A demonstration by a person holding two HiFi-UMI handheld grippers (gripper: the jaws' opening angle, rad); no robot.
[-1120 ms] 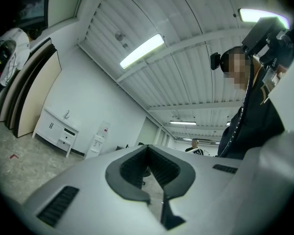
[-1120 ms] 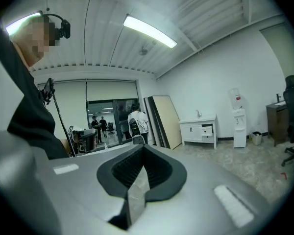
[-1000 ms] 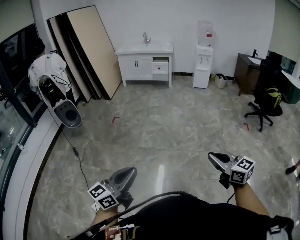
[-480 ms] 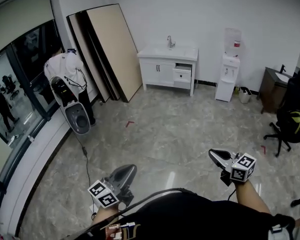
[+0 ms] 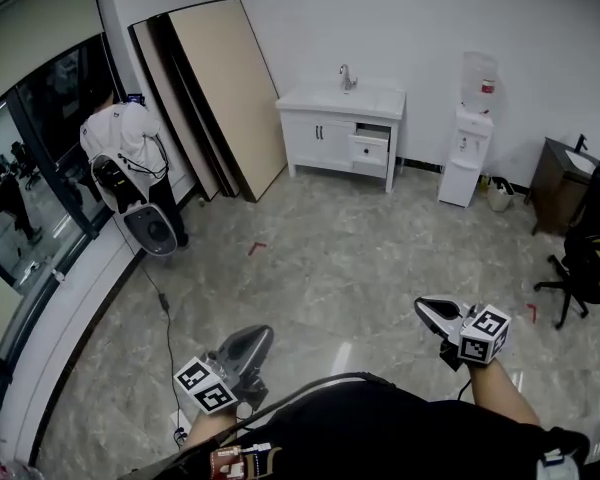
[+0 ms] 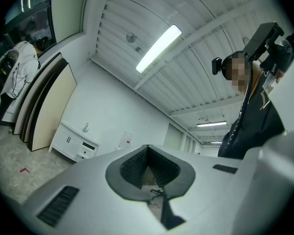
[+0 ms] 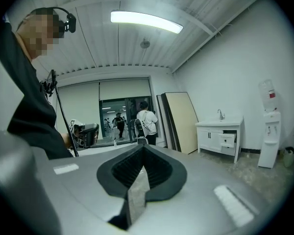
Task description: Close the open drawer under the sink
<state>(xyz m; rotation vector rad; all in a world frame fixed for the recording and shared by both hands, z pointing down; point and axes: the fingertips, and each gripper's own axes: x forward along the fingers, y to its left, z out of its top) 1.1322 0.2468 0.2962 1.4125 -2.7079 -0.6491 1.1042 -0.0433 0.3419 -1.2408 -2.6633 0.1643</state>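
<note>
Two grey grippers show in the head view, the left gripper (image 5: 258, 338) and the right gripper (image 5: 427, 311), both low over the grey stone floor (image 5: 310, 258). Each gripper's own view shows its jaws pressed together with nothing between them. One small white drawer (image 5: 369, 149) sticks out of the white sink cabinet (image 5: 340, 128) at the far wall, well apart from both grippers. One white water cooler (image 5: 467, 158) stands near it. Only the head view shows the black office chair (image 5: 590, 268). Both gripper views show bright long ceiling lamps (image 6: 158, 48); the head view does not.
</note>
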